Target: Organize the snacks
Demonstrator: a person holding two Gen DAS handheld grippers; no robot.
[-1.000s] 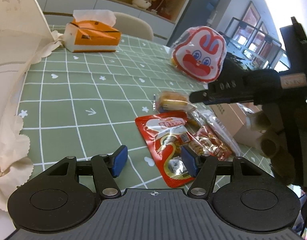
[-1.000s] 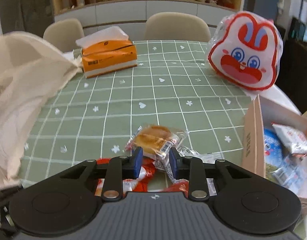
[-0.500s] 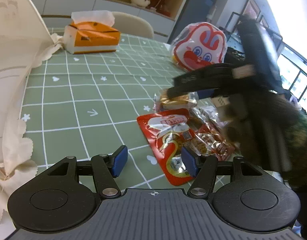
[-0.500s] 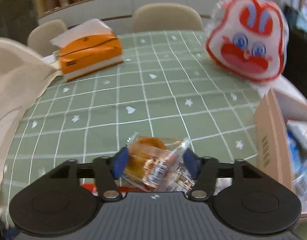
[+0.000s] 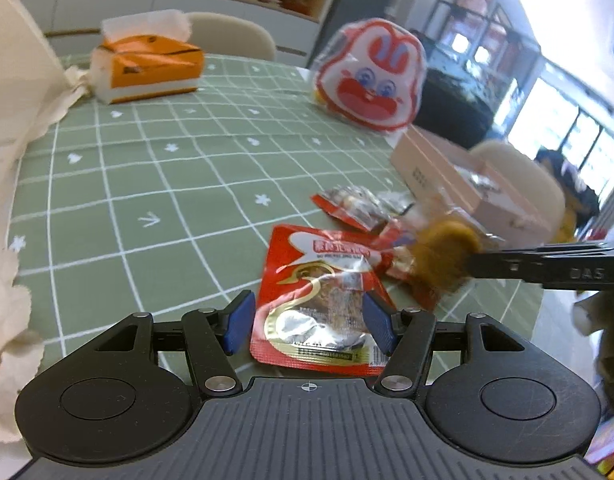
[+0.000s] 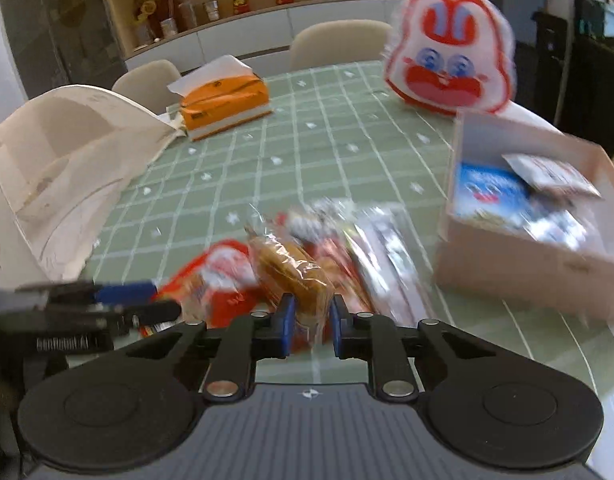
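Right claw (image 6: 310, 322) had just clamped shut on the wrapped bun (image 6: 293, 270), wrapper pinched between the pads, bun's long axis running straight out ahead of the claw. The snack box (image 6: 523, 264) sat on the counter (image 6: 307, 152) ahead and to its right, near, so the right hand was nearer. Left claw (image 5: 307, 322) stood open, straddling the red pouch (image 5: 319, 300), not gripping it.

Both hand-held tools look alike — the left gripper (image 5: 305, 322) and right gripper (image 6: 310, 330) have matte black ribbed bodies, round side discs, silver pivot screws and blue rubber finger pads (image 5: 239, 322) — one arm bearing pale lettering.
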